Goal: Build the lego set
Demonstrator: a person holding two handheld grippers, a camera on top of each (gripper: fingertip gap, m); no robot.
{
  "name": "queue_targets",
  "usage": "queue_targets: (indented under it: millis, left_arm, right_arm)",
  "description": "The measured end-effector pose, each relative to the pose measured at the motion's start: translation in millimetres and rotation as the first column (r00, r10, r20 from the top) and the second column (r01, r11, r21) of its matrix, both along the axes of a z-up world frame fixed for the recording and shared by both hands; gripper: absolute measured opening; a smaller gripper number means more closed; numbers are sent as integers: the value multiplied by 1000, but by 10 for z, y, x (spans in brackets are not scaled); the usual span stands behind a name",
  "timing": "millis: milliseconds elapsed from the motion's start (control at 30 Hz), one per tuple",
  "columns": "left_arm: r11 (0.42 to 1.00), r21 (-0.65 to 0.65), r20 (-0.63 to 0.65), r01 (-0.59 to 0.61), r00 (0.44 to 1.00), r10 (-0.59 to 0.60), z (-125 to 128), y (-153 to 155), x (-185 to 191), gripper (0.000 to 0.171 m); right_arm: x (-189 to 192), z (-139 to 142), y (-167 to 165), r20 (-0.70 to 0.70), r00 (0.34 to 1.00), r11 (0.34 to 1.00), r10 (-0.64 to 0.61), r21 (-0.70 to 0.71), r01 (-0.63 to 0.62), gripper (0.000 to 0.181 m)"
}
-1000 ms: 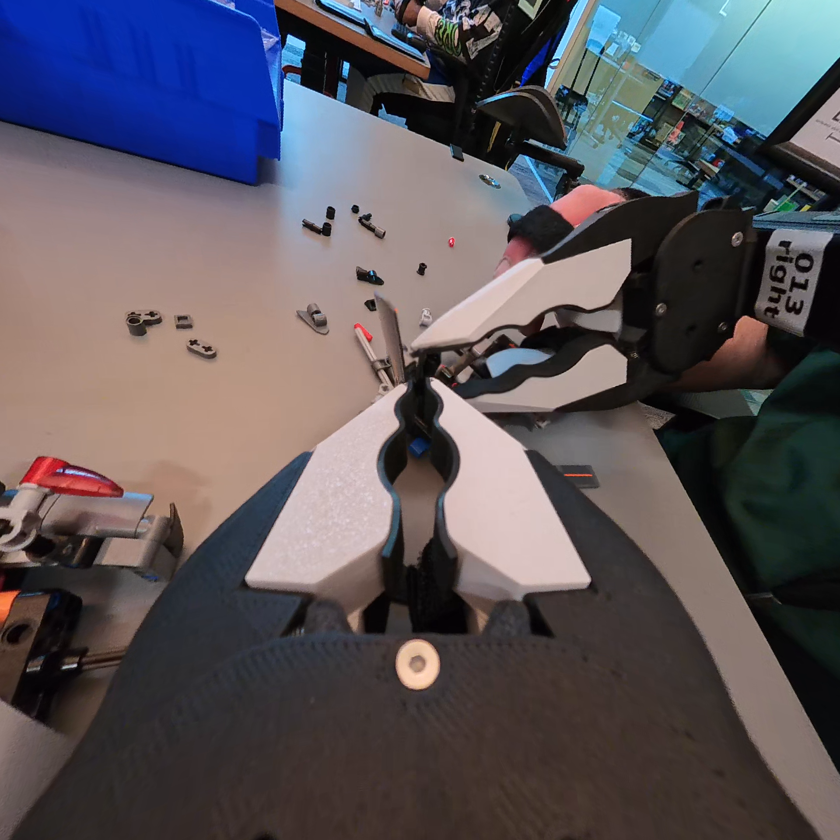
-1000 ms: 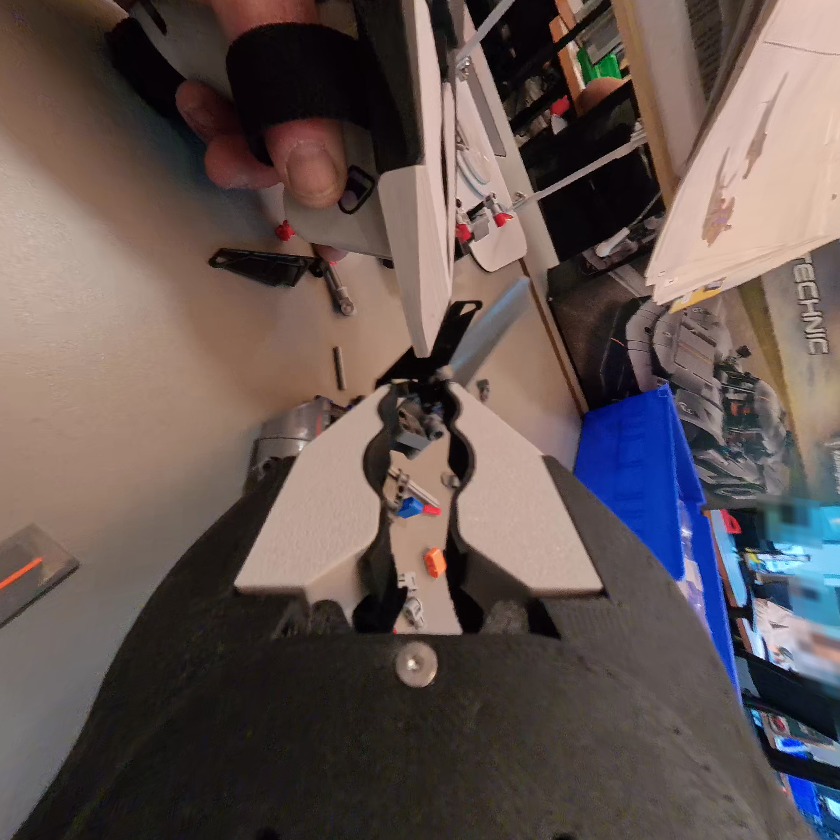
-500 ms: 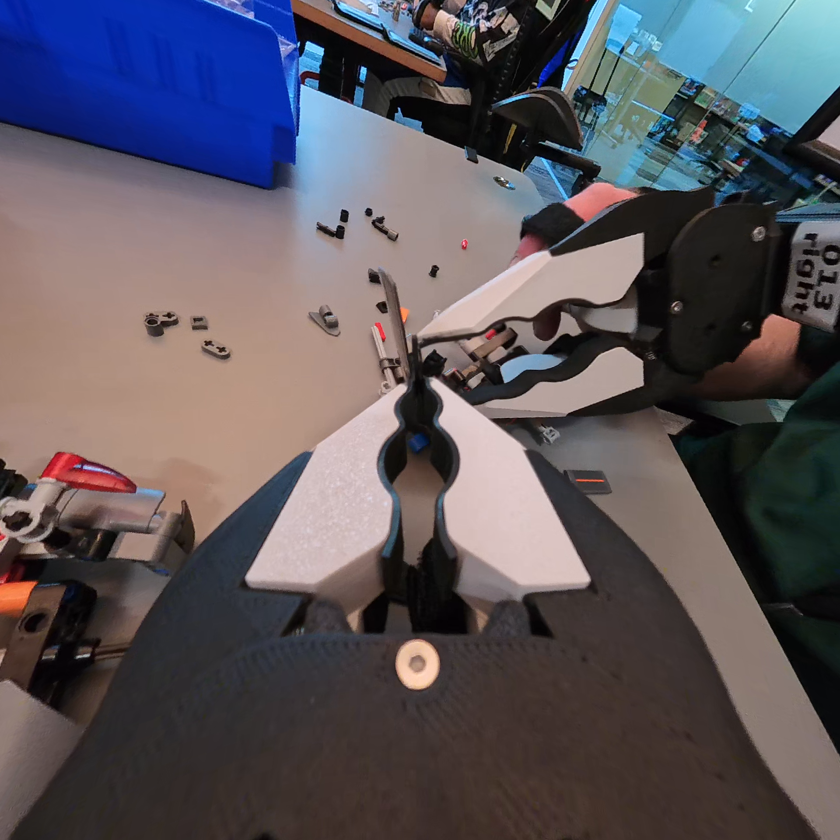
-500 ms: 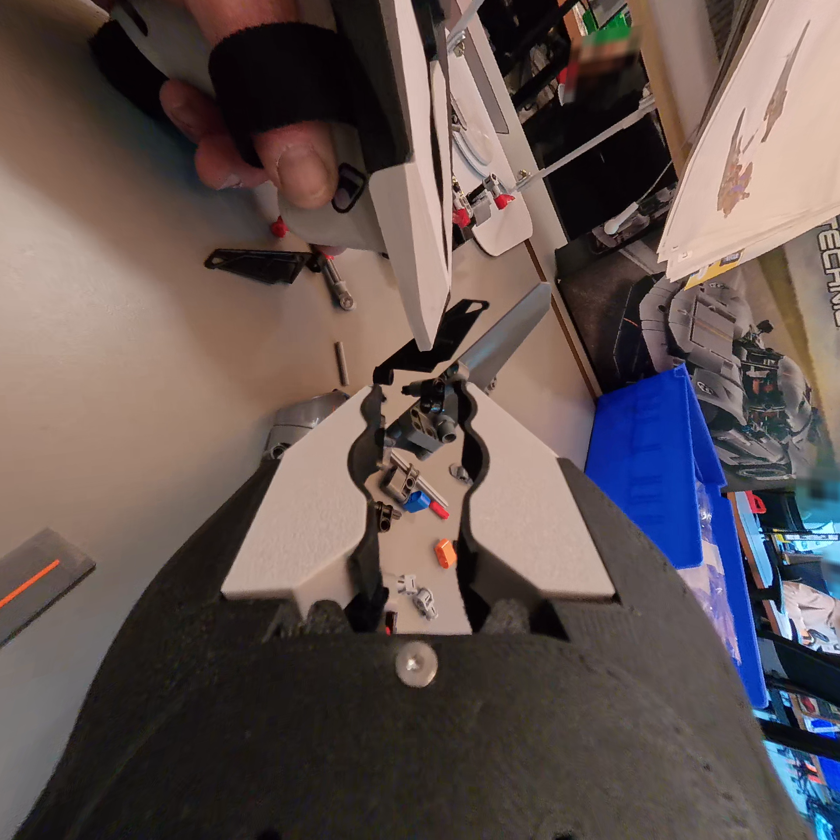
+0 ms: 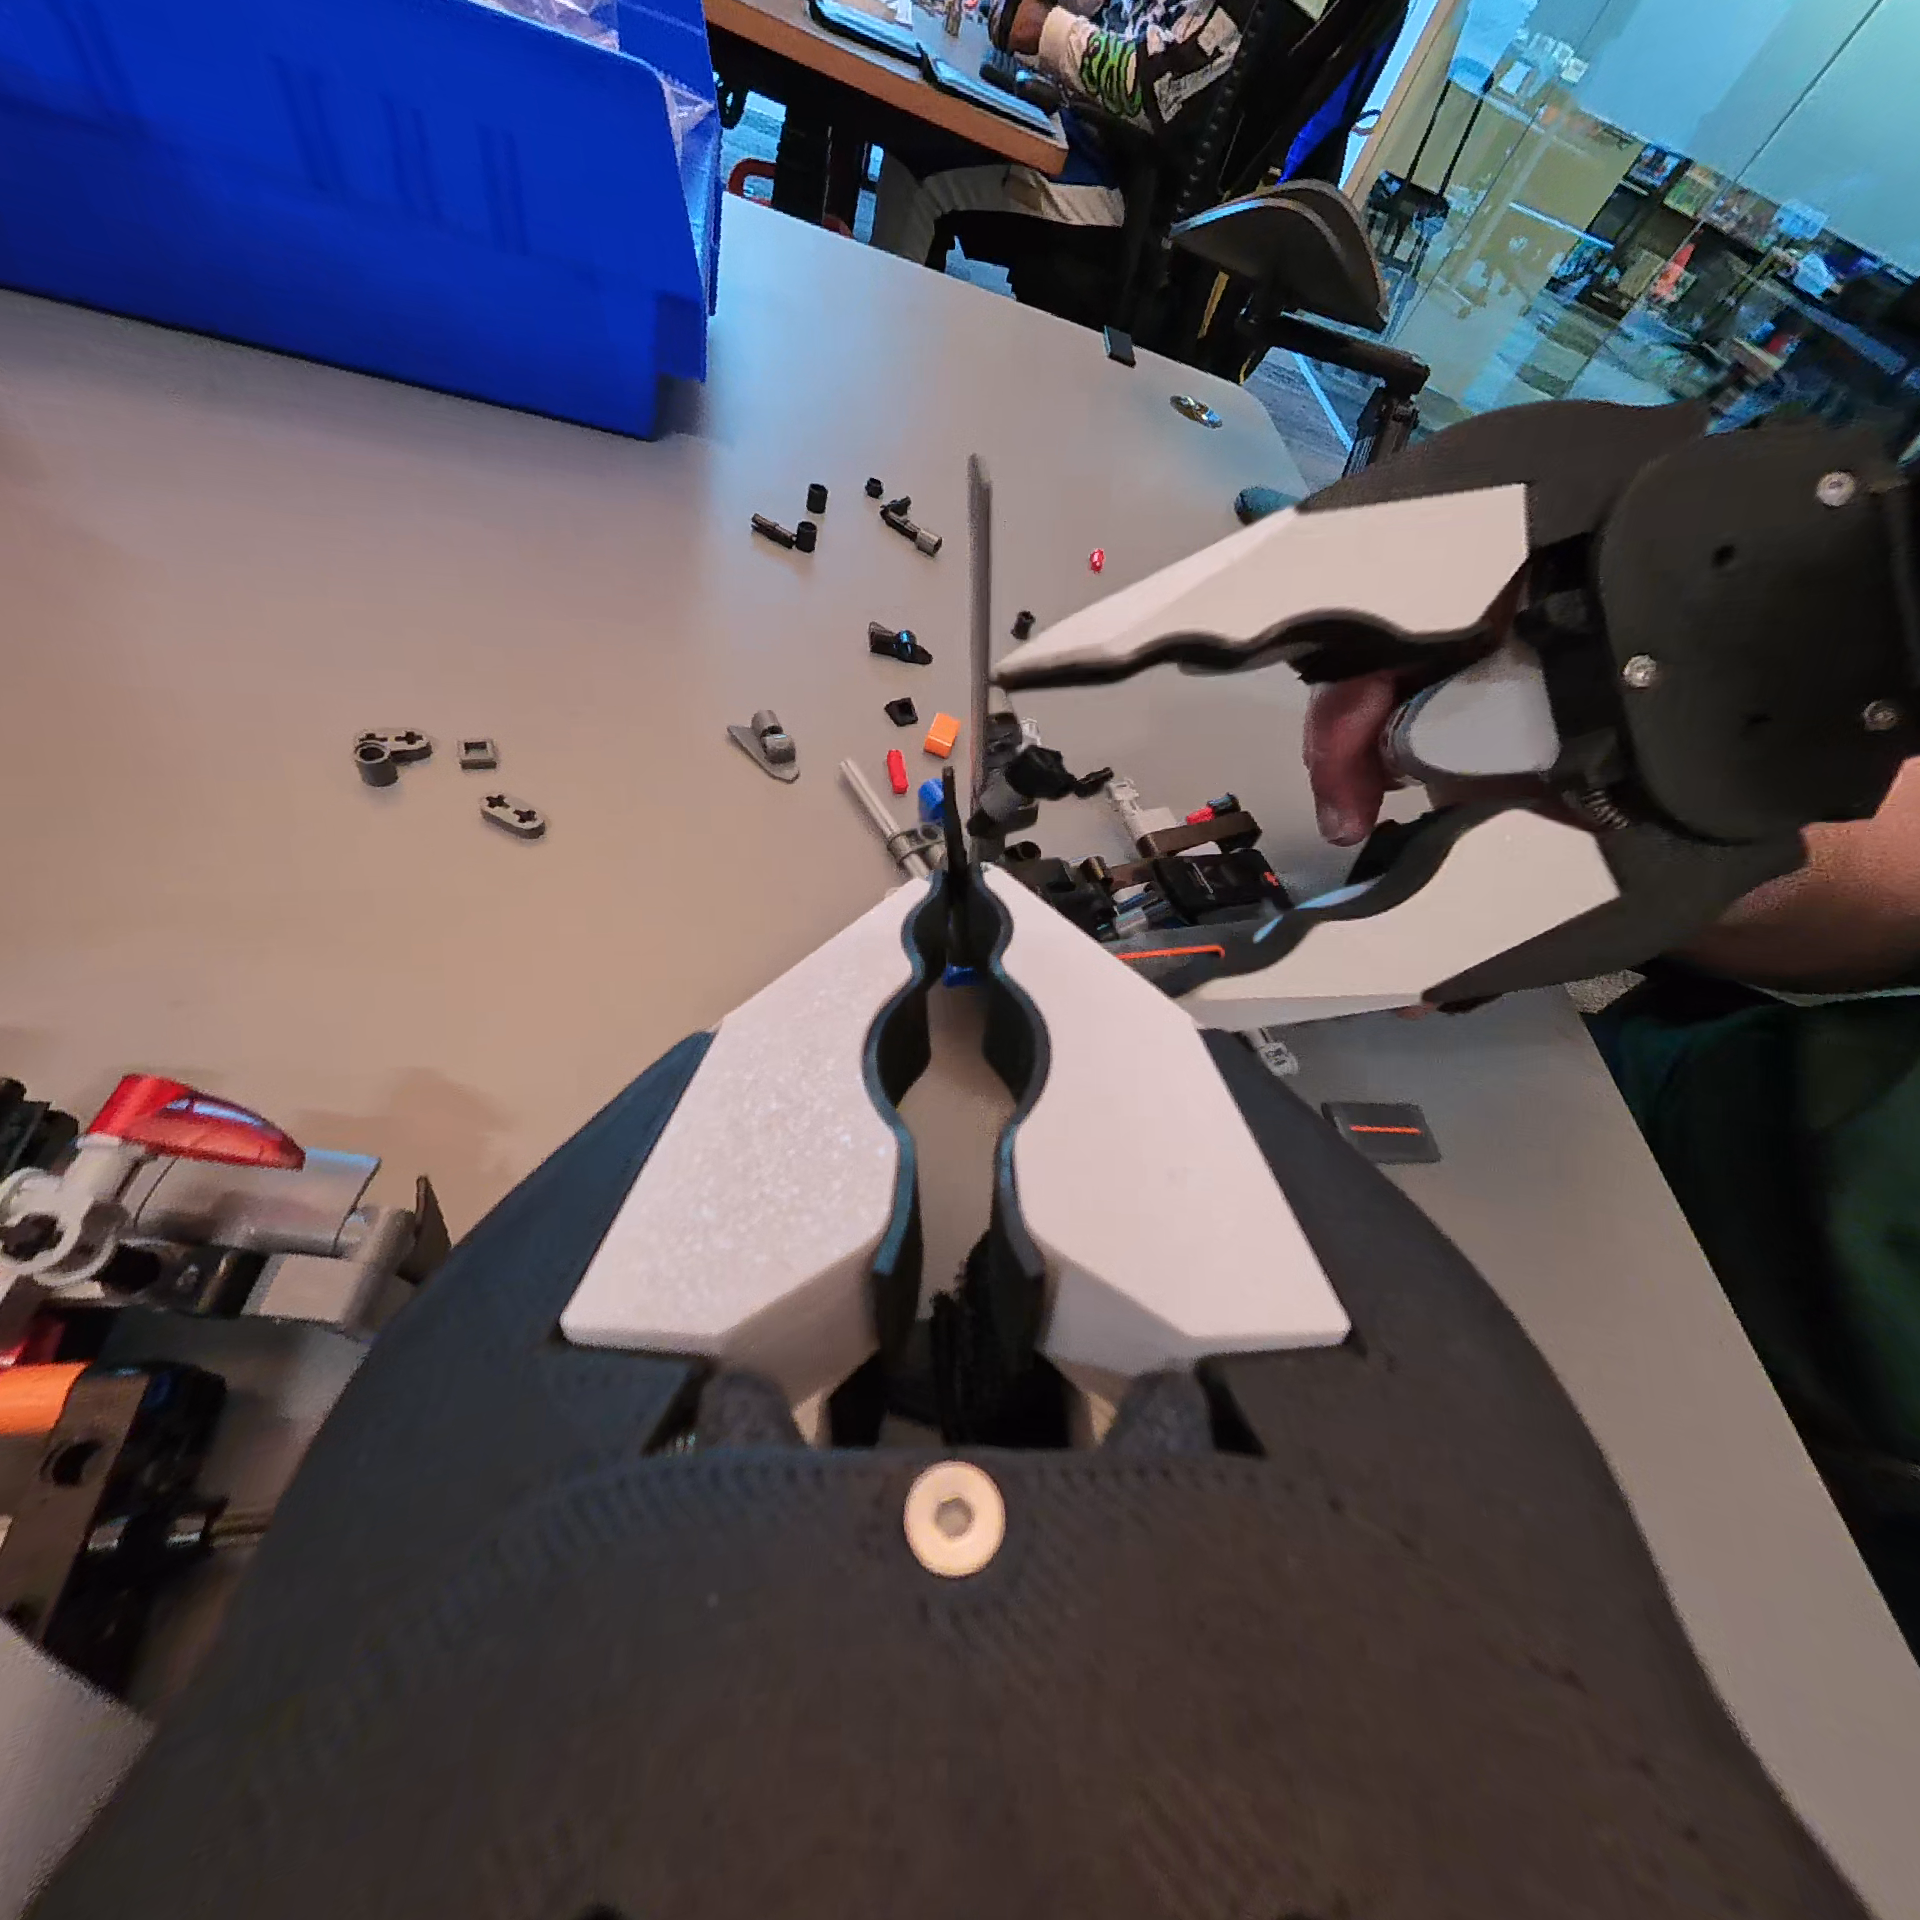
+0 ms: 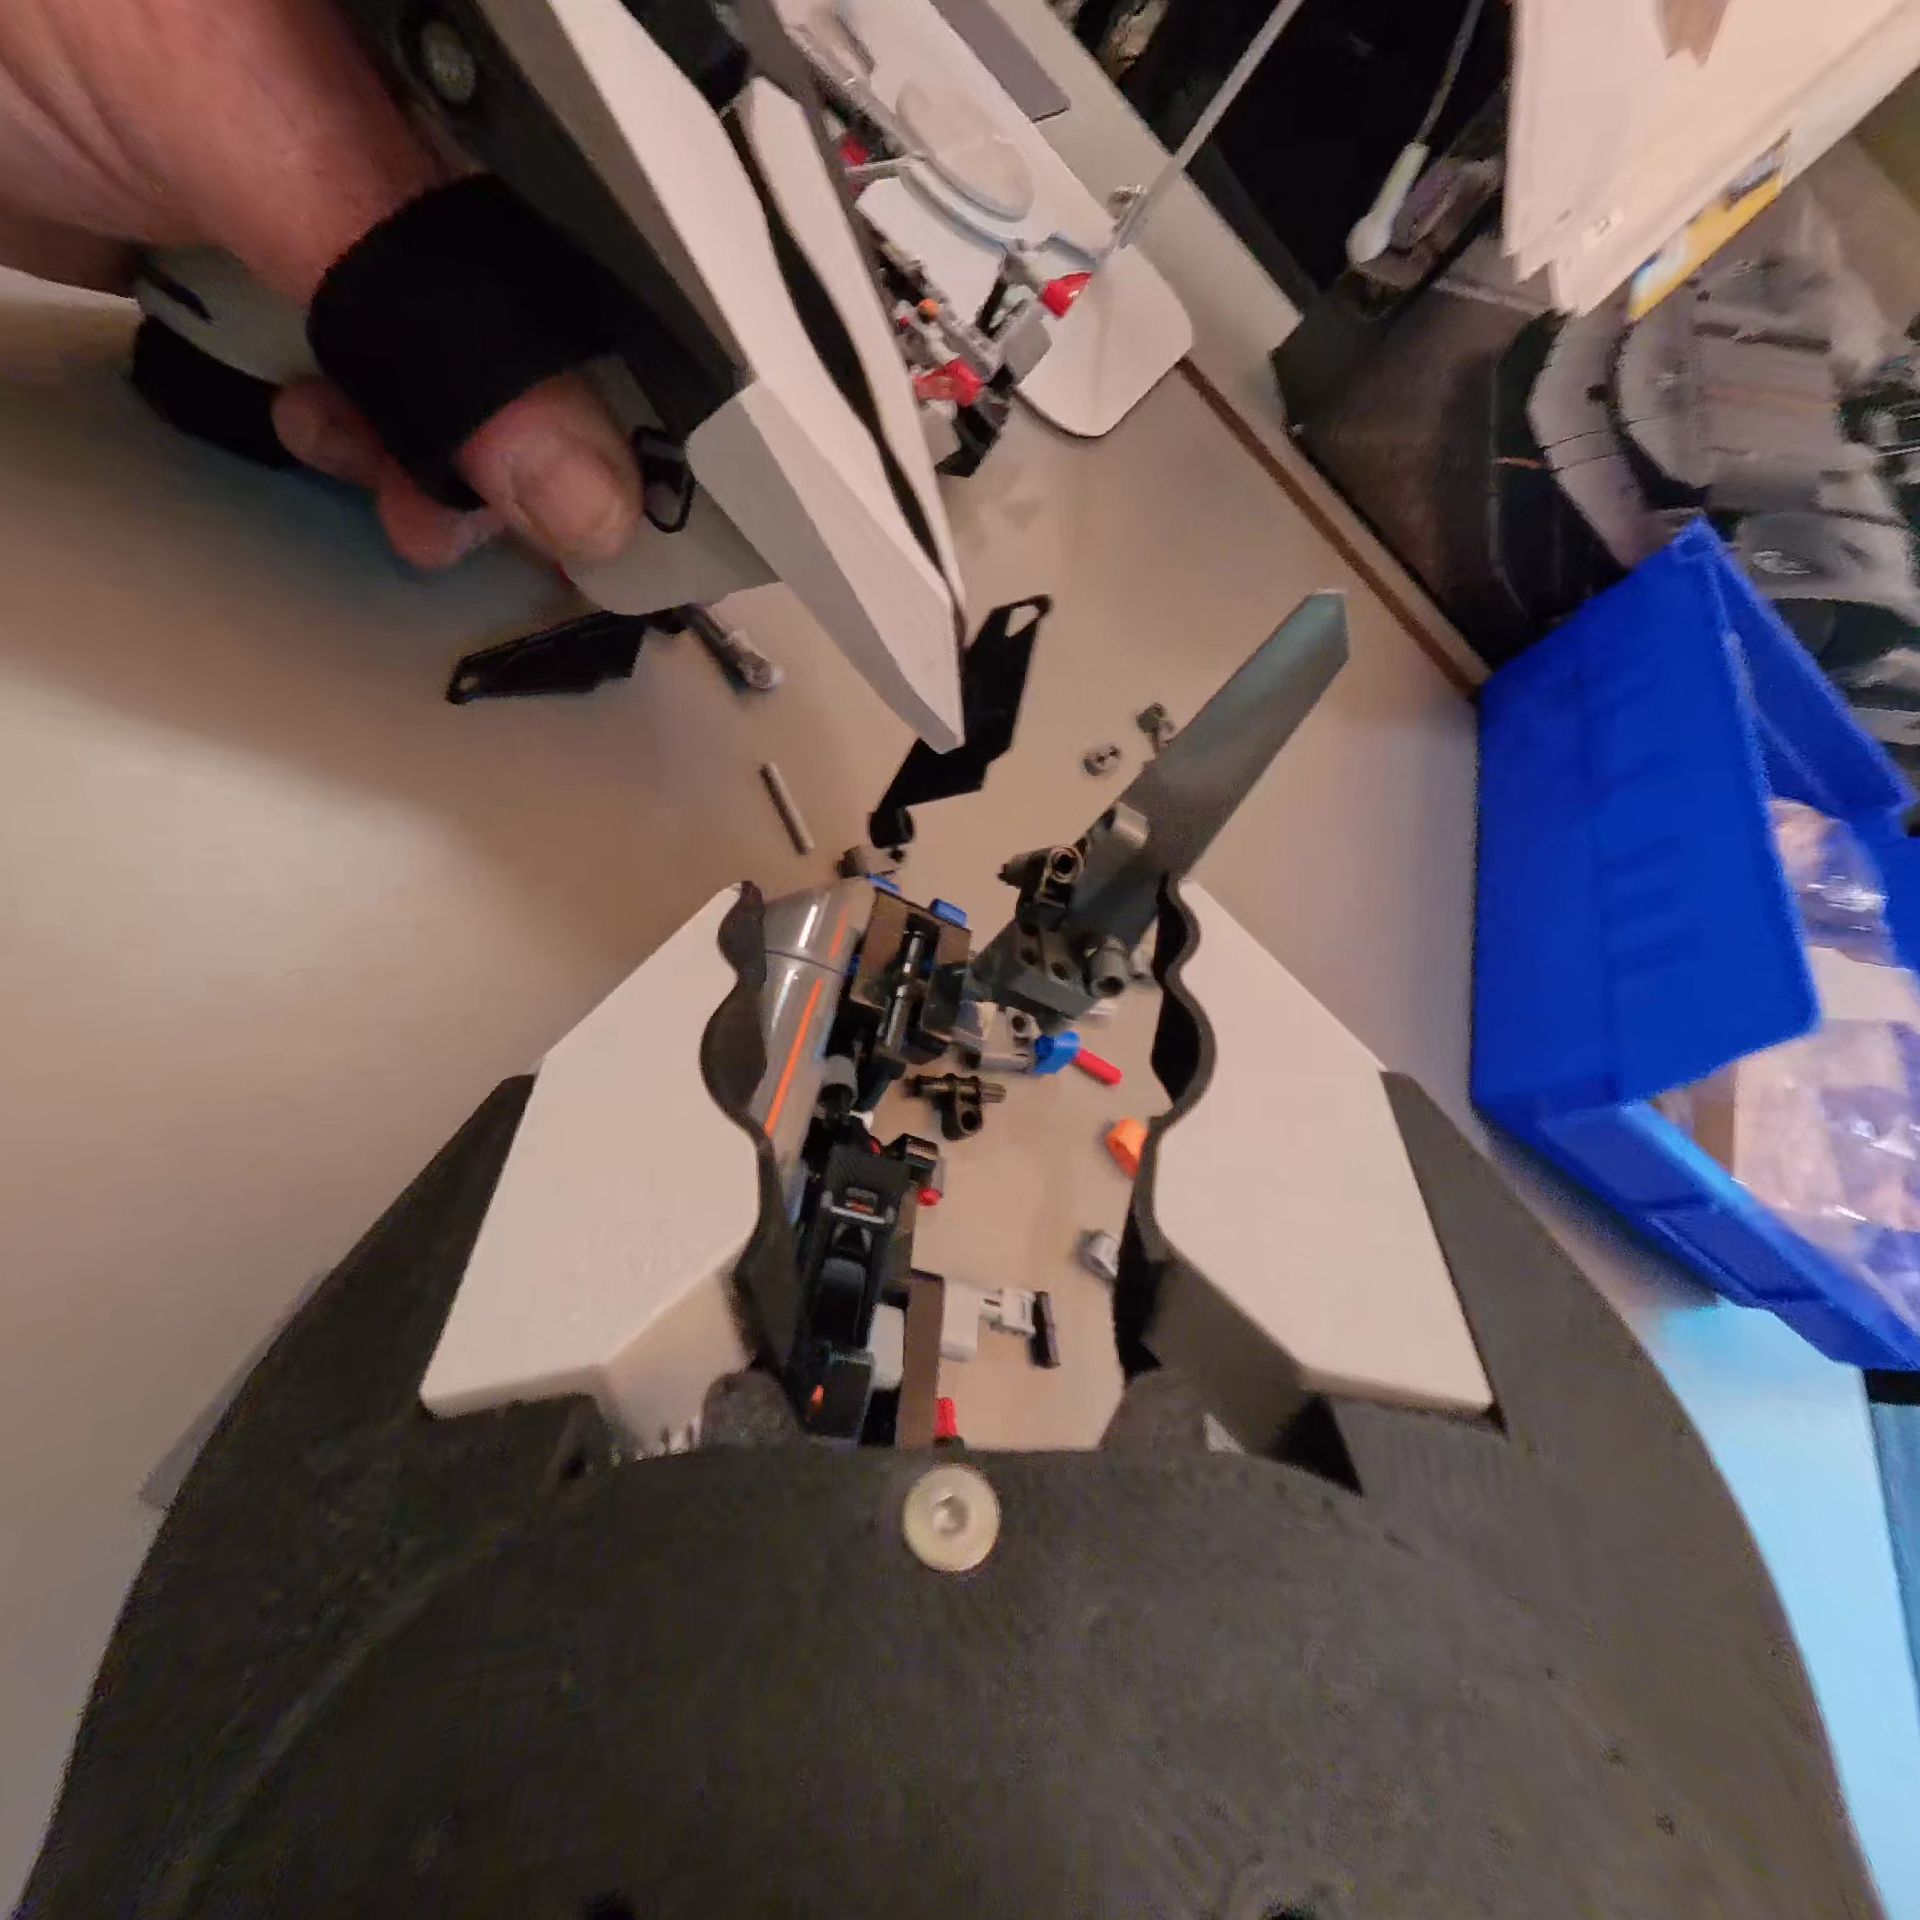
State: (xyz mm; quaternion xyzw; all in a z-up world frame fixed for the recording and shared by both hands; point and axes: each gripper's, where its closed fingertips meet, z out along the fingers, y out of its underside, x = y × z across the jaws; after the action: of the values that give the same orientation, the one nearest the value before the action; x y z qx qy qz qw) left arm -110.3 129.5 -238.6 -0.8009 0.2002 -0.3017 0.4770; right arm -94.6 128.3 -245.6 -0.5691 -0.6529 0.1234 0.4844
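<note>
Left gripper clenched on thin black panel | right gripper released | we judge panel light, stiff; pinch the edge

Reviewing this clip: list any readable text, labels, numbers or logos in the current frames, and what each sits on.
Dark printed box past the table edge: print blurred, unreadable.
White paper sheets above it: small yellow-and-blue mark, too blurred to read.
Blue plastic bin: no writing visible.
Nothing else legible.
</note>
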Motion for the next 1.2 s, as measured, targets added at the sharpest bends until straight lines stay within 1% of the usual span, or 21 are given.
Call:
queue_targets:
  millis: [100, 167, 267, 300, 367, 467, 533, 600, 667, 700, 767, 833, 867, 900, 933, 1000, 1033, 1100, 1133, 1200]
  left_arm:
    - [1000, -8, -2, -14, 1000, 14, -11, -17, -22, 0]
    - [1000, -10, -1, -19, 1000, 19, -14, -19, -22, 0]
    - [999, -34, -16, -26, 1000, 25, -58, 19, -19, 0]
    - [998, -57, -23, -24, 999, 23, -95, 27, -6, 0]
    - [996, -89, -39, -8, 999, 5, -150, 17, 53, 0]
    - [995, -102, -24, -2, 1000, 0, -149, -21, 156, 0]
    - [993, -122, -46, 3, 999, -9, -199, -73, 255, 0]
    - [994, -113, -48, 7, 999, -13, -184, -116, 340, 0]
    - [992, -124, -23, 28, 999, -31, -178, -181, 441, 0]
    - [990, -132, -16, 40, 999, -43, -178, -223, 500, 0]
    - [990, -128, -47, 53, 997, -60, -177, -315, 576, 0]
    - [998, -60, -62, 27, 998, -30, -53, -373, 572, 0]
    - [1000, -24, -70, 15, 997, -16, 30, -403, 559, 0]
    - [1000, 3, -91, 0, 996, 0, 90, -425, 528, 0]
    - [999, 42, -125, -10, 992, 16, 142, -437, 484, 0]
    - [993, 114, -191, 12, 982, 10, 226, -472, 422, 0]
    - [991, 133, -200, 2, 980, 24, 271, -458, 375, 0]
    - [985, 169, -176, 44, 984, -14, 416, -458, 416, 0]
    - [982, 180, -203, 50, 979, -13, 452, -416, 421, 0]
    - [984, 158, -278, 82, 960, -35, 431, -307, 455, 0]
  right_arm:
    - [118, 80, -2, -47, 998, 999, -30, 13, 31, 72]
    - [217, 127, -78, -83, 996, 1000, -21, 7, 22, 62]
    - [332, -62, -157, 8, 1000, 998, -3, -57, 4, 45]
    - [350, -127, -158, 33, 999, 997, 3, -74, -1, 44]
    - [380, -264, -165, 97, 995, 991, 28, -132, -15, 47]
    - [426, -304, -124, 127, 987, 989, 97, -125, -81, 42]
    - [445, -326, -125, 129, 977, 976, 169, -163, -147, 40]
    - [508, -323, -128, 127, 952, 945, 279, -211, -249, 39]
    - [580, -342, -86, 134, 925, 918, 357, -236, -320, 39]
    - [613, -338, -89, 128, 904, 896, 408, -244, -370, 38]
    - [684, -330, -112, 120, 853, 840, 508, -286, -461, 37]
    - [756, -321, -134, 133, 793, 786, 595, -305, -538, 34]
    - [771, -305, -152, 118, 768, 754, 630, -330, -568, 26]
    - [781, -294, -175, 97, 743, 720, 662, -361, -594, 23]
    - [790, -289, -193, 79, 718, 687, 691, -381, -619, 23]
    - [786, -286, -198, 57, 686, 646, 725, -403, -649, 23]
    - [780, -291, -204, 50, 673, 631, 738, -405, -662, 23]
    - [775, -293, -213, 51, 653, 612, 756, -409, -677, 23]
    - [774, -295, -217, 56, 643, 605, 764, -409, -683, 23]
    - [774, -297, -224, 62, 628, 591, 776, -418, -690, 23]
